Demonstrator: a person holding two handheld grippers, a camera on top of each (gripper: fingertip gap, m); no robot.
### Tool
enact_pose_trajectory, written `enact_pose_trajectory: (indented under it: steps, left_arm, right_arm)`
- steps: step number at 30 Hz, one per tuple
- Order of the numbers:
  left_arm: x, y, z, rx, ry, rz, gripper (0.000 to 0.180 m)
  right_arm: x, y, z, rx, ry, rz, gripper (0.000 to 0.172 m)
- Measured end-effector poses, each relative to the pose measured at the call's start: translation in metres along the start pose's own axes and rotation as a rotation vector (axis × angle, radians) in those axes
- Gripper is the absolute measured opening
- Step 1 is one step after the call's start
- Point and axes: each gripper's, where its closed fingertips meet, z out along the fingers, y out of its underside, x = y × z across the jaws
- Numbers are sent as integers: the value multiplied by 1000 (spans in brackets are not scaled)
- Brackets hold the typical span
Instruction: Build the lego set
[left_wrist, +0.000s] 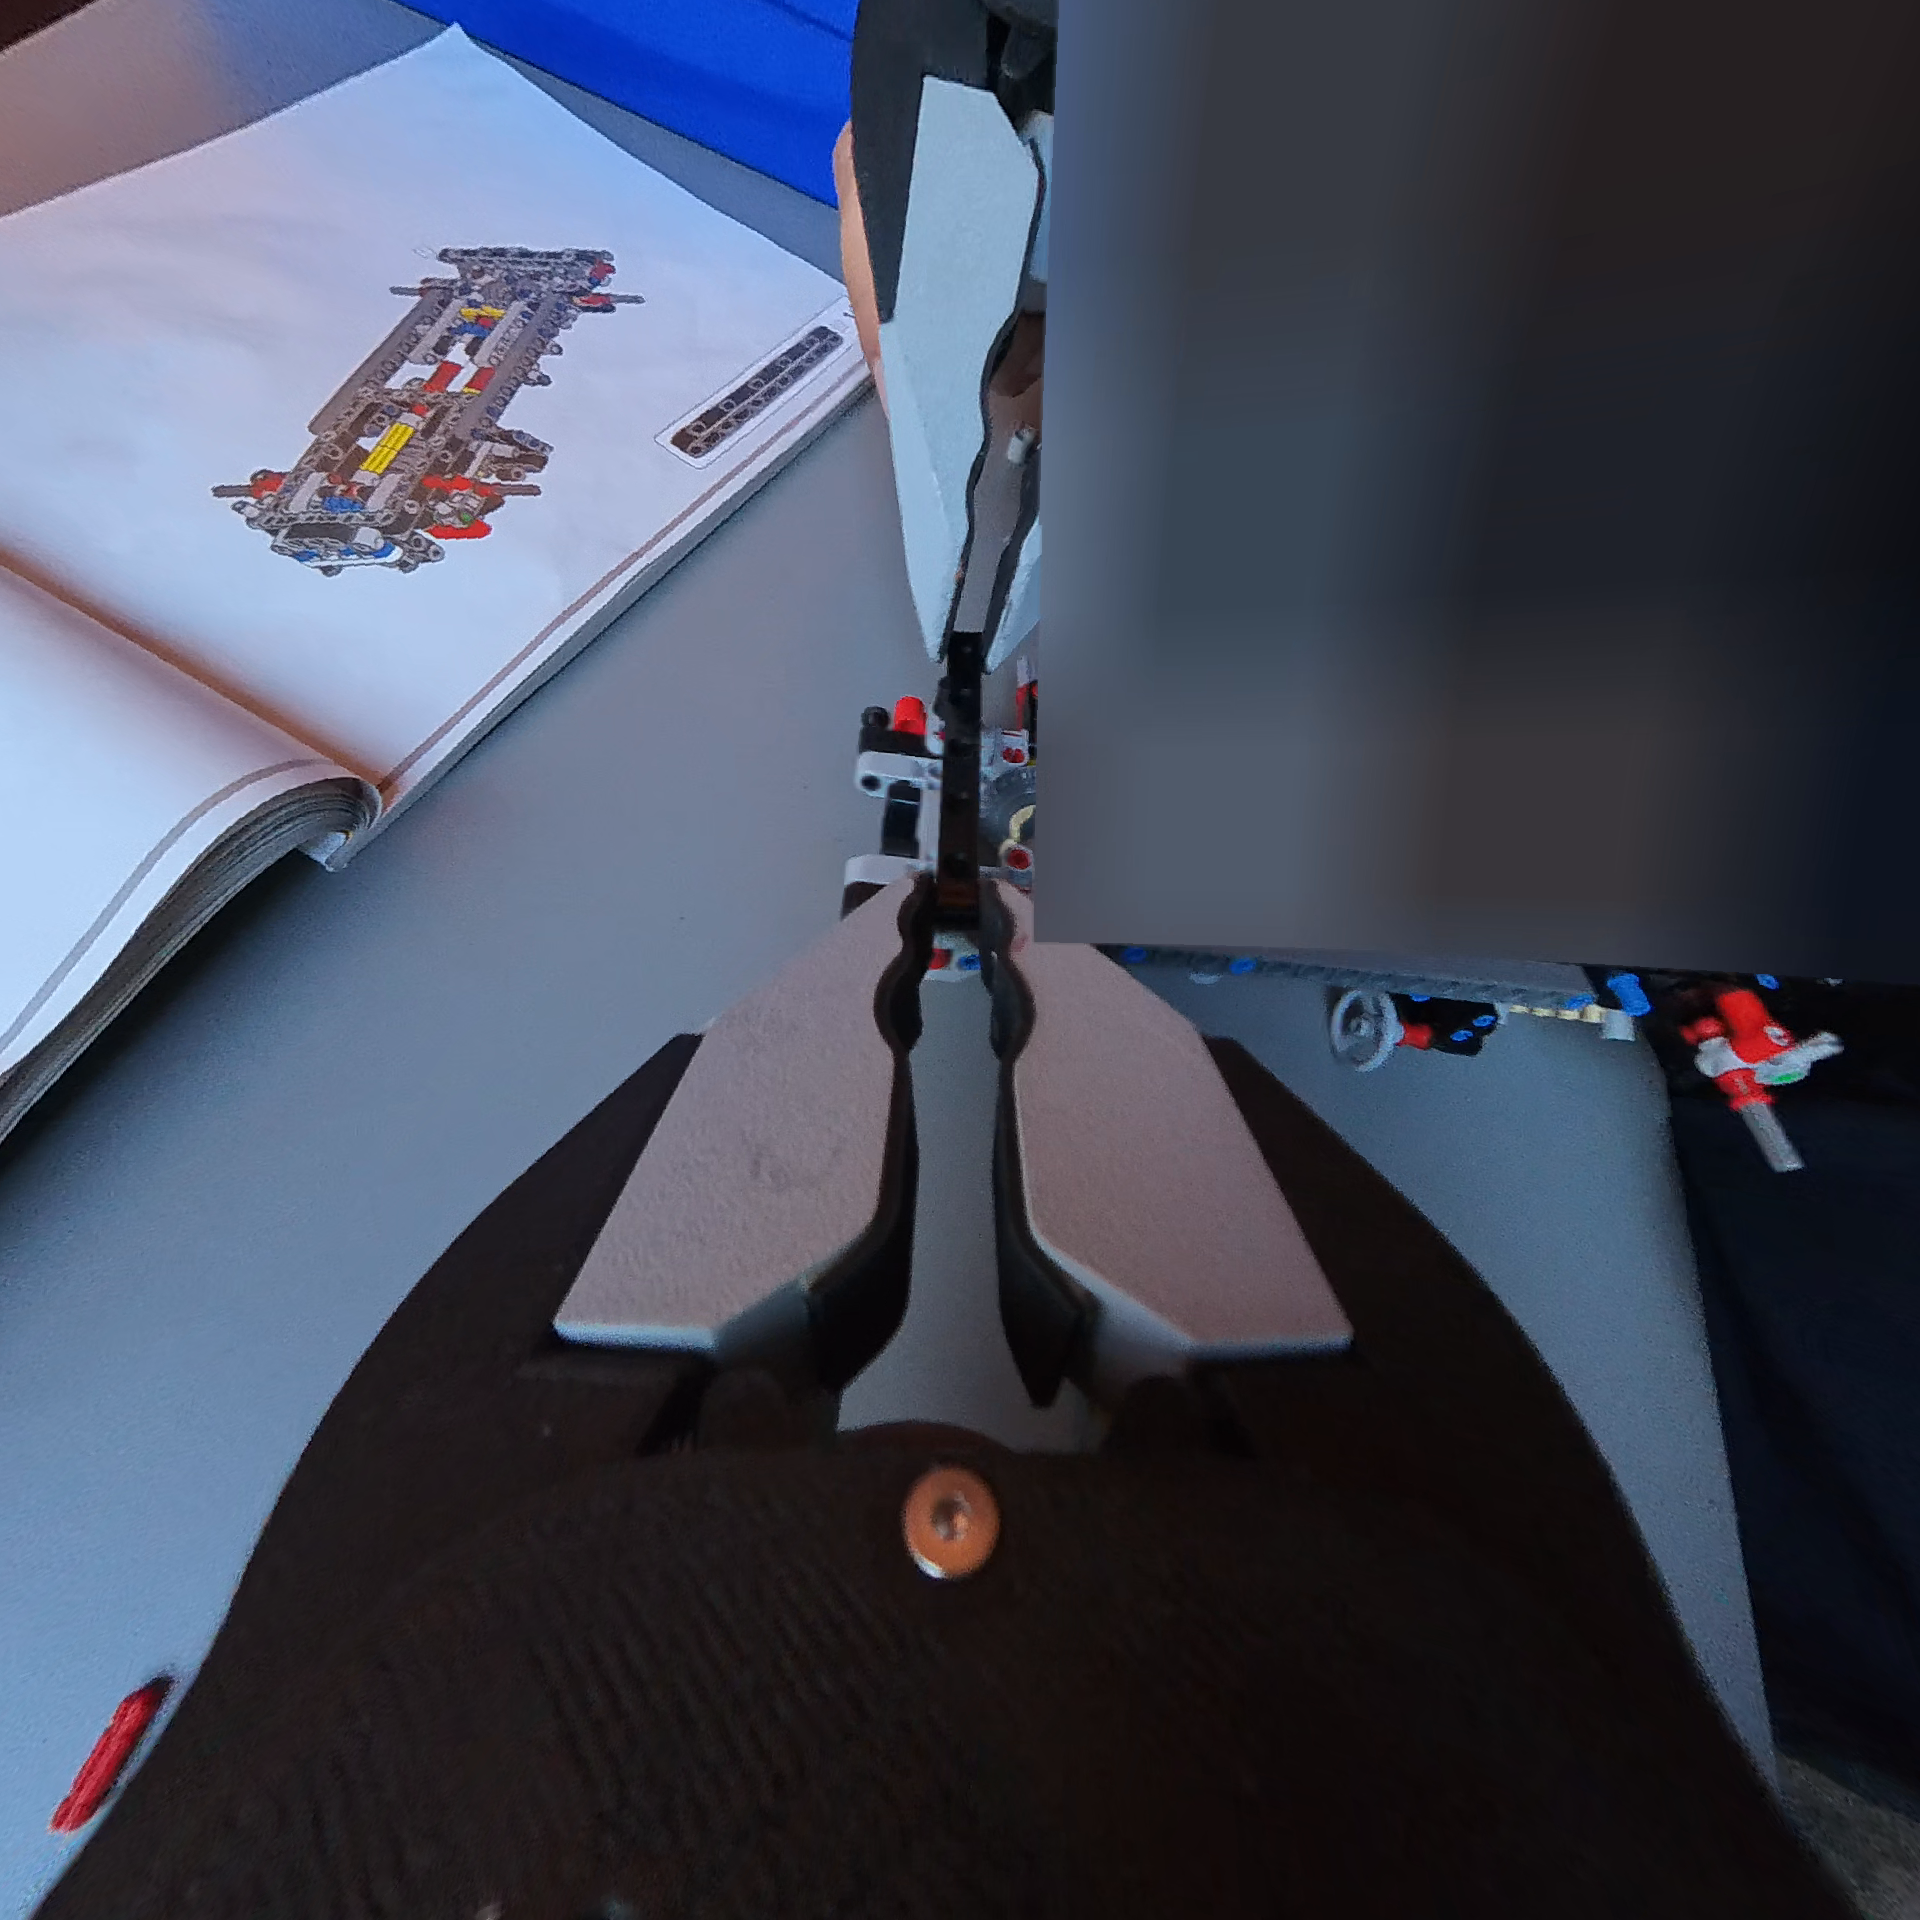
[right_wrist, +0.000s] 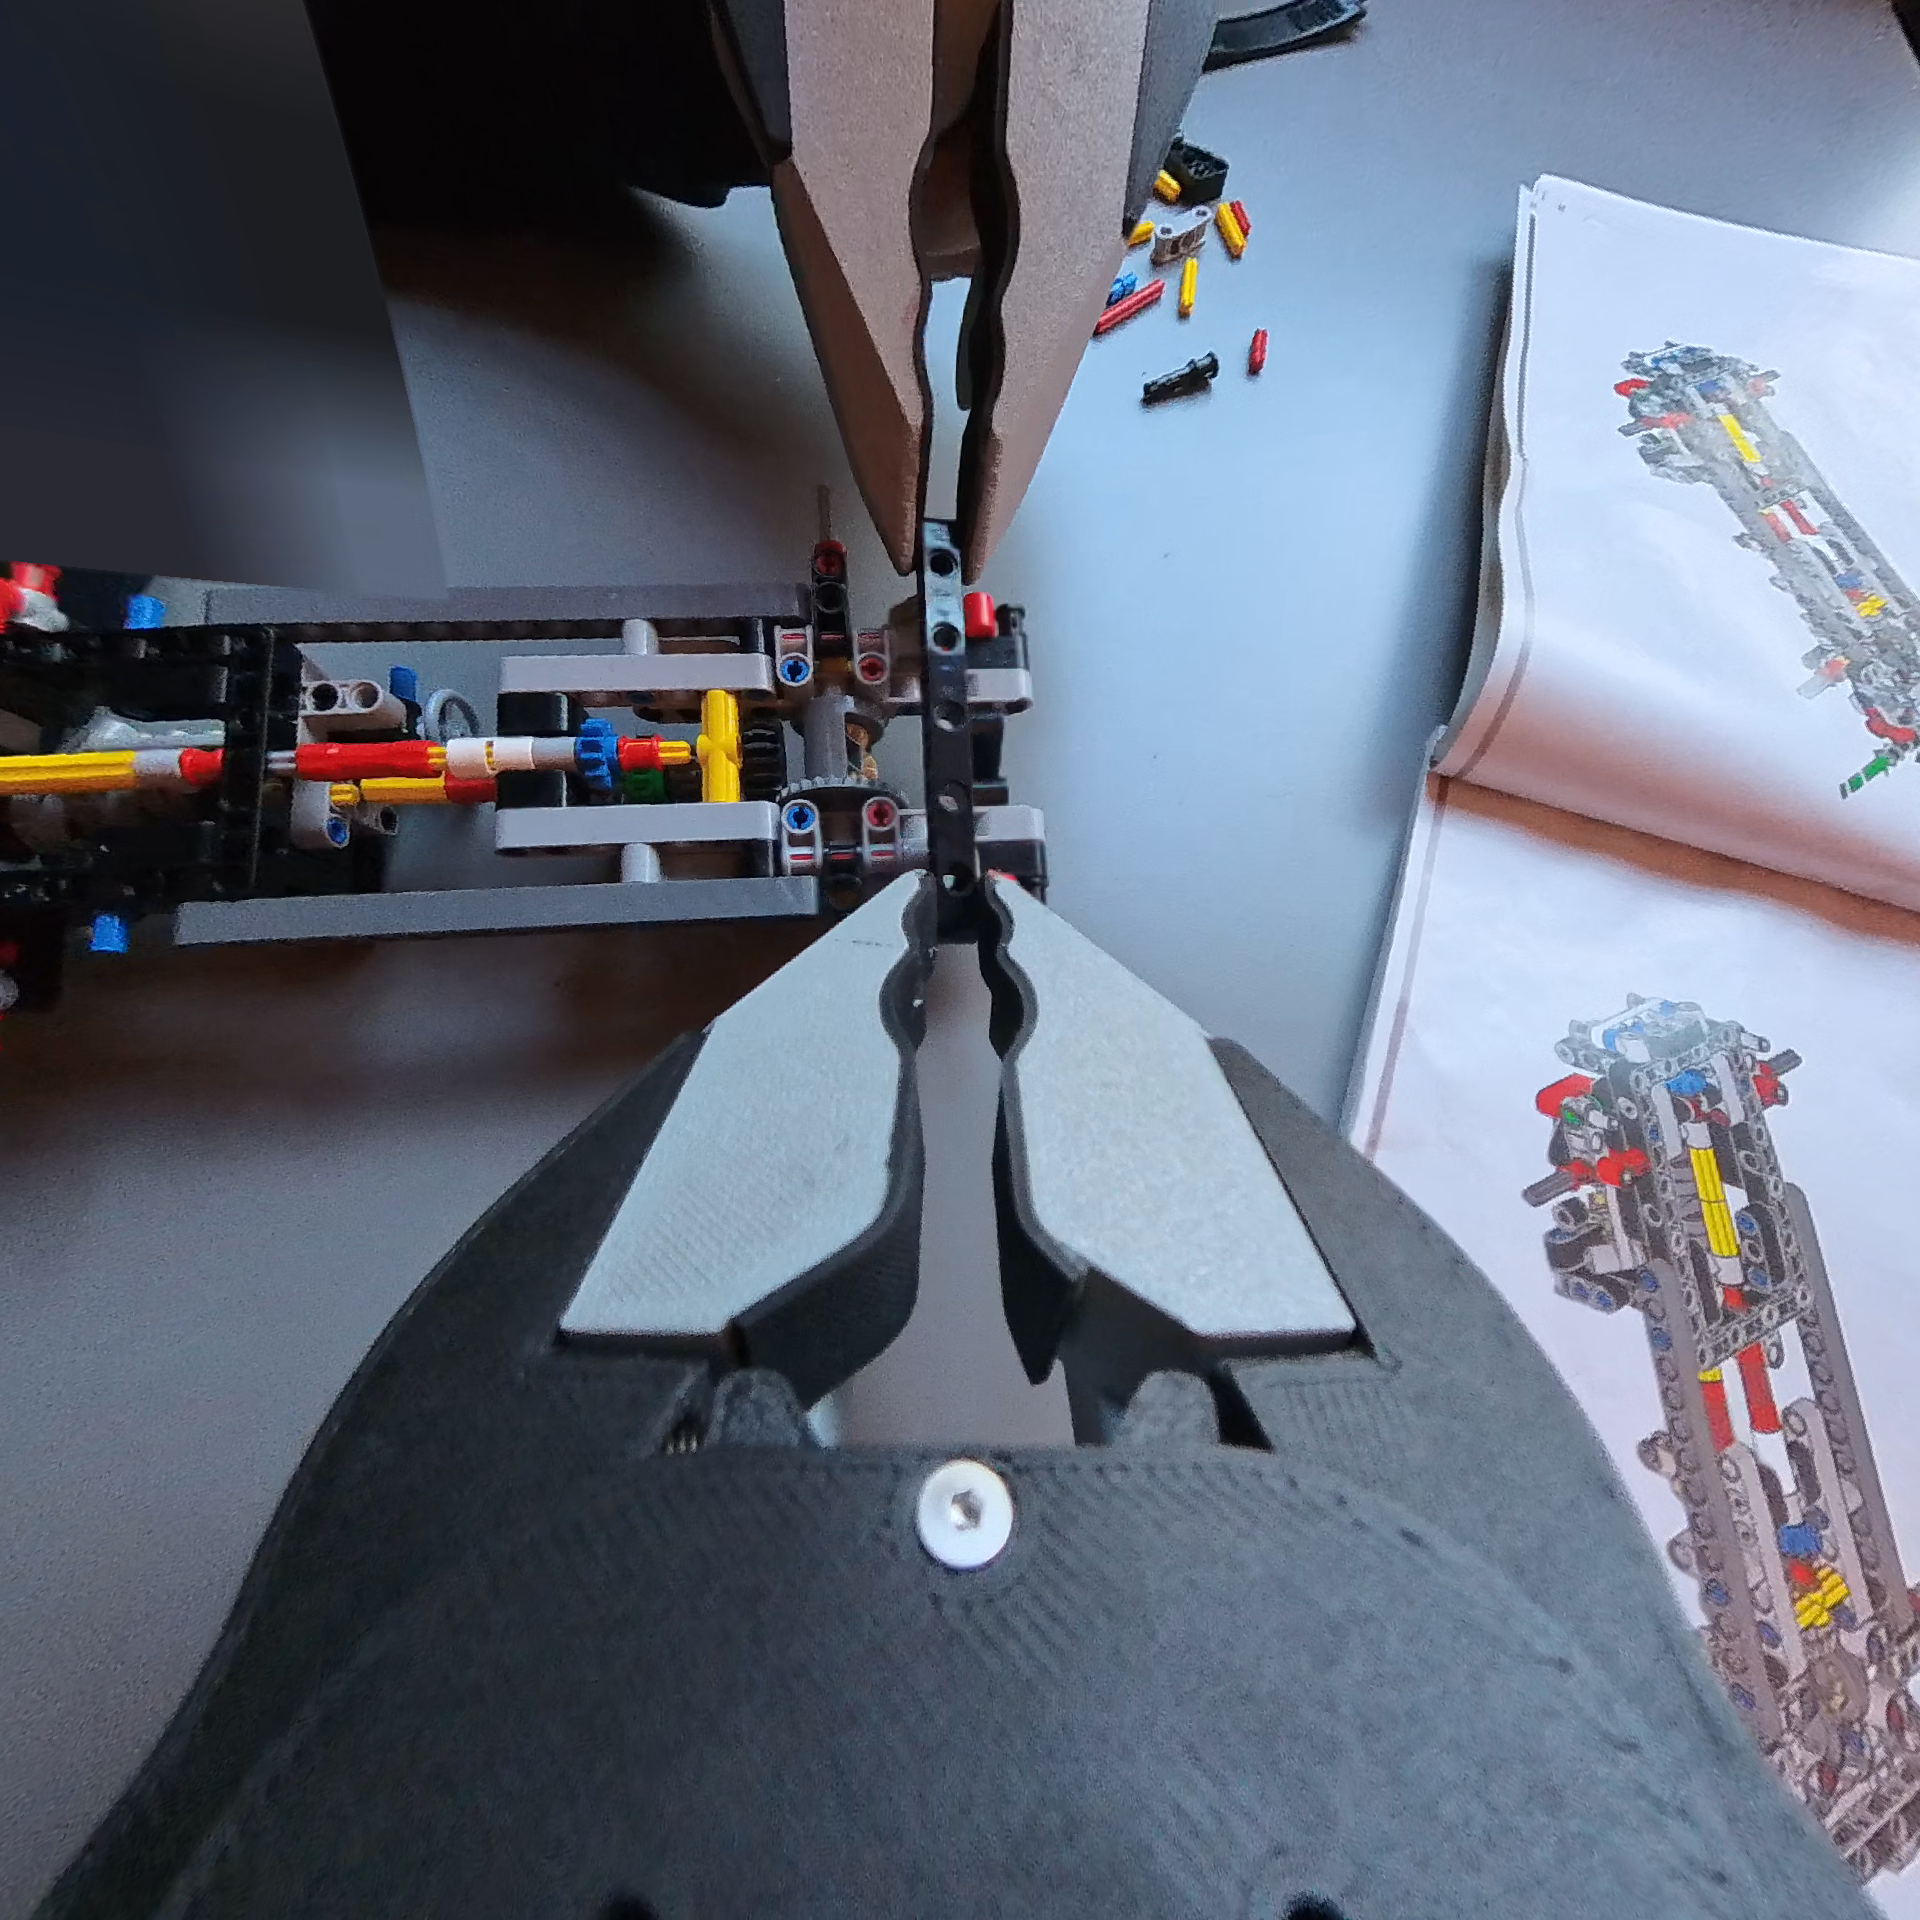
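Observation:
A thin black beam with holes (left_wrist: 958, 769) is held at both ends, just above the end of a long grey, black and red brick chassis model (right_wrist: 644, 831). My left gripper (left_wrist: 956, 920) is shut on the beam's near end in the left wrist view. My right gripper (left_wrist: 966, 634) comes in from the top there and grips the far end. In the right wrist view, my right gripper (right_wrist: 956, 920) is shut on the near end of the black beam (right_wrist: 948, 727). My left gripper (right_wrist: 940, 545) clamps the far end from above.
An open instruction booklet (left_wrist: 364, 468) lies on the grey table, left in the left wrist view and right in the right wrist view (right_wrist: 1714, 935). Loose small red, yellow and black pieces (right_wrist: 1184, 291) lie behind the left gripper. More parts (left_wrist: 1745, 1049) lie at the right. Across from one pair of fingers to the other is roughly 6 cm.

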Motion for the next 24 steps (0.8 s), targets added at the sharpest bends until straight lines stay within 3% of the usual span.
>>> enact_pose_trajectory:
  steps: [24]
  left_arm:
    - [-10, 5, -8, -36, -65, 31, 5]
  right_arm:
    - [11, -5, 9, 26, -11, -6, 5]
